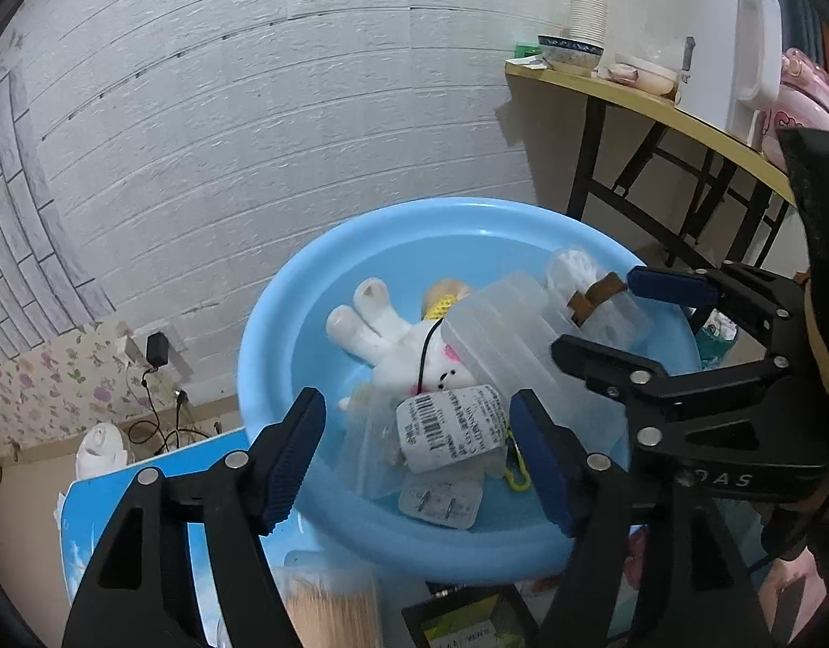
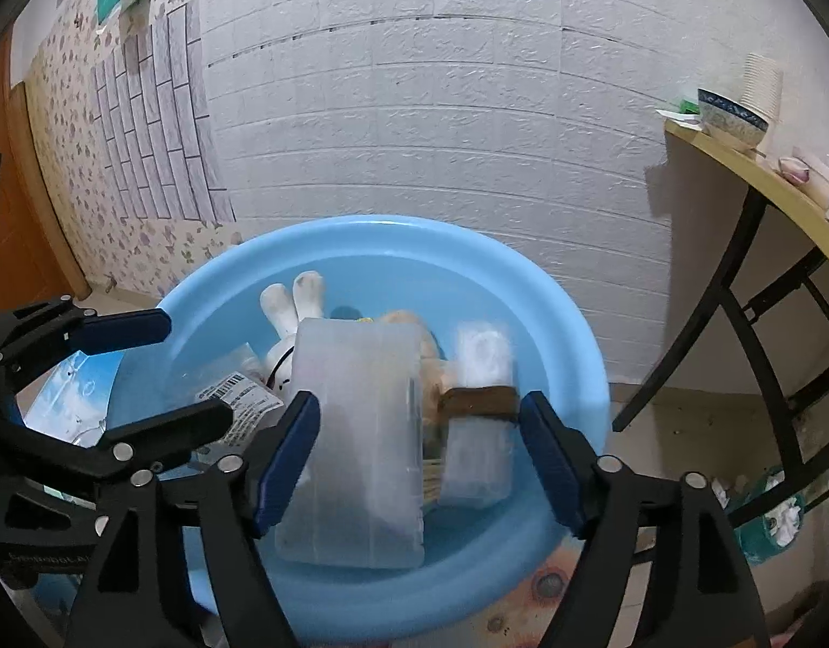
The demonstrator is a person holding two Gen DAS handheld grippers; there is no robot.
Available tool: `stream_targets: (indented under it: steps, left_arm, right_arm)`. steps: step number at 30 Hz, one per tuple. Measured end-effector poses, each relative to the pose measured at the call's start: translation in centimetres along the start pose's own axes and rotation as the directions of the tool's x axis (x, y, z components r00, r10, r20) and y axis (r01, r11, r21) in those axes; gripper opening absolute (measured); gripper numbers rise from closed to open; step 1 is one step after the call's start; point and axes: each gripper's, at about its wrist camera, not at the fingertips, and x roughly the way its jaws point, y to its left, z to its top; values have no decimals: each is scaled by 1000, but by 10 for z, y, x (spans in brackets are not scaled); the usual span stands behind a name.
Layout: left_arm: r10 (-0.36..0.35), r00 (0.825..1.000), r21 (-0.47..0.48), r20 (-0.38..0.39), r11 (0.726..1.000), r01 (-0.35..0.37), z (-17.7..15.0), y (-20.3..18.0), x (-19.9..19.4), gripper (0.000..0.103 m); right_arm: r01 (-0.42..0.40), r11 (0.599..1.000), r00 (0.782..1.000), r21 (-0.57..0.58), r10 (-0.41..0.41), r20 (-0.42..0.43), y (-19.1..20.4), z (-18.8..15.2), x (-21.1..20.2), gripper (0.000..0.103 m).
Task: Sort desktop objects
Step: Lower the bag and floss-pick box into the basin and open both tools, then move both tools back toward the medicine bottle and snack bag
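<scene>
Basin (image 1: 263, 335), pale blue plastic, serves as the collecting place for the desk items. Contents: white toy rabbit (image 1: 392, 340) lying toward the basin's far side; clear plastic box (image 2: 355, 443) on top of the rabbit, near the basin's middle; small bundle with a brown band (image 2: 479, 405) just beside the box; labelled bag (image 1: 452, 426) and a flat packet (image 1: 441, 502) at the basin's near wall.

Step in hand, by judgement: dropping items into the basin, release stage. The next move calls for both claws to lift clear of the basin without snagging the contents, then go for what lies outside it, such as the stick bundle (image 1: 333, 610) below the near rim.

Left claw (image 1: 417, 459): jaws parted about halfway, labelled bag between them, pads not pressing it; nothing held.

Right claw (image 2: 419, 459): jaws wide, box and banded bundle between them, no pad pressing either; nothing held.
</scene>
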Motion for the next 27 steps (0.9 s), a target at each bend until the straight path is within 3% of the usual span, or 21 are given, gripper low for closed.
stream_targets:
  steps: [7, 10, 18, 27]
  left_arm:
    - [25, 1000, -51, 10, 998, -24, -12, 13, -21, 89]
    - [59, 998, -83, 7, 995, -59, -20, 22, -28, 96]
    - [138, 990, -128, 5, 982, -136, -42, 38, -50, 103]
    - [164, 986, -182, -5, 970, -162, -68, 64, -77, 103]
  right_arm:
    - [17, 1000, 1000, 23, -17, 13, 8, -12, -22, 87]
    - [23, 999, 1000, 27, -24, 7, 11, -16, -28, 88]
    - [25, 998, 1000, 57, -25, -2, 31, -24, -44, 93]
    - [-21, 997, 1000, 72, 21, 1, 66, -33, -57, 93]
